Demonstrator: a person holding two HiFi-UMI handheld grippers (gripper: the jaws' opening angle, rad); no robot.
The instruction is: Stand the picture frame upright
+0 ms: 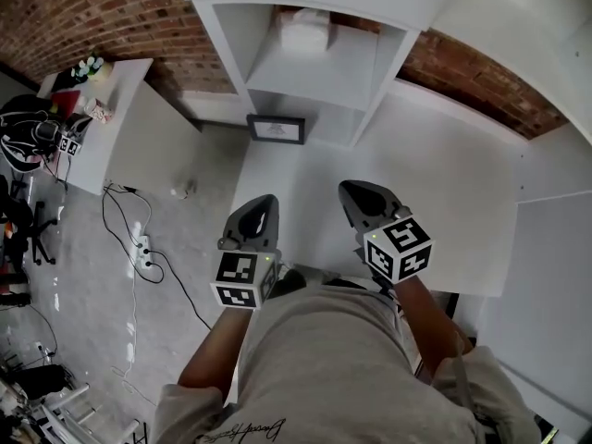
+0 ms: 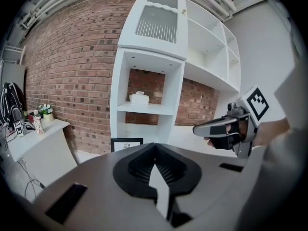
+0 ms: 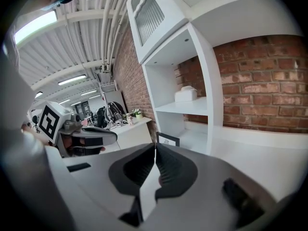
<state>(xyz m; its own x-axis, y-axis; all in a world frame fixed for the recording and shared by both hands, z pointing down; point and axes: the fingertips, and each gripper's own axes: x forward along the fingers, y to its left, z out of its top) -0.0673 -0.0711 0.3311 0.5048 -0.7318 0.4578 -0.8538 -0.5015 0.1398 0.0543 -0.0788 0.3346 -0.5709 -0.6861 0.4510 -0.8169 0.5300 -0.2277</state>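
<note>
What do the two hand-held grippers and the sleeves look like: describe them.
The left hand-held gripper and right hand-held gripper are pointed grey shells with black ribbed pads inside. Each carries a white cube with black square markers and a small green light. The person wears a loose grey short-sleeved shirt.

White table [image 1: 444, 183] carried a white shelf unit [image 1: 393, 72] at its far left side, with a black picture frame [image 1: 276, 129] upright on the tabletop at the unit's foot and a white box [image 1: 305, 33] on the shelf above it.
</note>
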